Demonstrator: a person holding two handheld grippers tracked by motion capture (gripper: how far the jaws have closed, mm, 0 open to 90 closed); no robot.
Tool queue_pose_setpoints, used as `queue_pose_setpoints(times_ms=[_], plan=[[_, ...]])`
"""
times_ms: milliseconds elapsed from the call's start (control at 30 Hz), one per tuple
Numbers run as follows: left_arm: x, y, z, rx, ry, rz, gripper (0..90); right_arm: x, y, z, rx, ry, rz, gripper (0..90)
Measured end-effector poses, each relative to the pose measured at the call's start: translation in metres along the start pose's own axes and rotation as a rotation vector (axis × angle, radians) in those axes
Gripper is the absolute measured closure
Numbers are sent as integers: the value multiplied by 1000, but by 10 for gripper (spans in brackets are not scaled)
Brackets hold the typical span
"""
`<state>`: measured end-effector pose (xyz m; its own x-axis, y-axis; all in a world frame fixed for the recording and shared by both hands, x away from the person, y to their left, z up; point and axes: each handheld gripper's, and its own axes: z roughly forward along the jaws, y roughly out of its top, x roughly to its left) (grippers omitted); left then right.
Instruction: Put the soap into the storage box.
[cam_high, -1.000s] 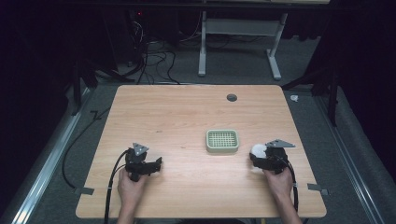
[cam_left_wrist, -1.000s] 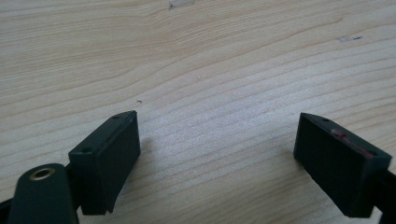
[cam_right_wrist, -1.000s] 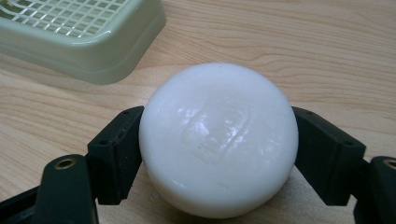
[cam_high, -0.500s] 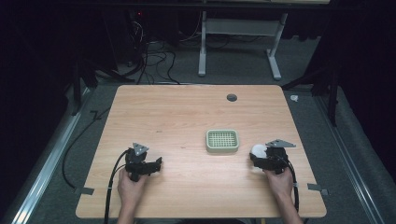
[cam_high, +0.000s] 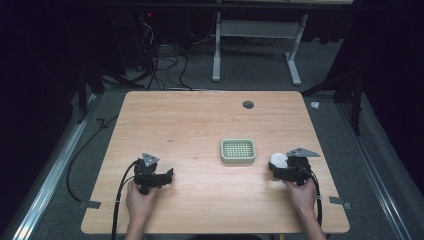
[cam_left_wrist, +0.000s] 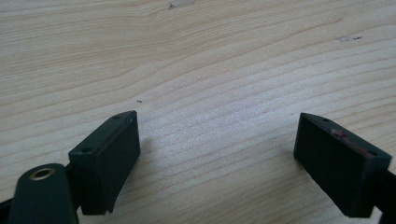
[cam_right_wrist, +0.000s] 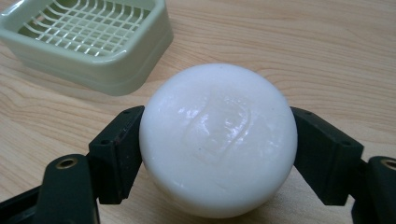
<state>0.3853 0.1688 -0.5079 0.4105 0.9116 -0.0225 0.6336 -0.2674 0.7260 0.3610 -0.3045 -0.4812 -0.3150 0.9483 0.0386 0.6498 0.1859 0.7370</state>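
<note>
Black grippers (cam_high: 150, 175) w/ grey plates, cables; sleeves apparently none.

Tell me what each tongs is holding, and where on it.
The right tongs clamp the round white soap bar across its opposite side edges. The left tongs stand open over bare table, holding nothing.

Dim lab: lone wooden table (cam_high: 200, 120), floor cables (cam_high: 160, 70), black surroundings.

Soap dish (cam_right_wrist: 88, 39) cut off by top & left edges of right gripper view. Soap (cam_right_wrist: 218, 140) underside hidden; its embossed mark too faint to read.
</note>
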Motion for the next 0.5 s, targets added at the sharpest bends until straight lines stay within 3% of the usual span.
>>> queue_pose_setpoints(times_ms=[500], plan=[[0, 0, 0, 0, 0, 0, 150, 2, 12, -11, -32, 44, 6, 246]])
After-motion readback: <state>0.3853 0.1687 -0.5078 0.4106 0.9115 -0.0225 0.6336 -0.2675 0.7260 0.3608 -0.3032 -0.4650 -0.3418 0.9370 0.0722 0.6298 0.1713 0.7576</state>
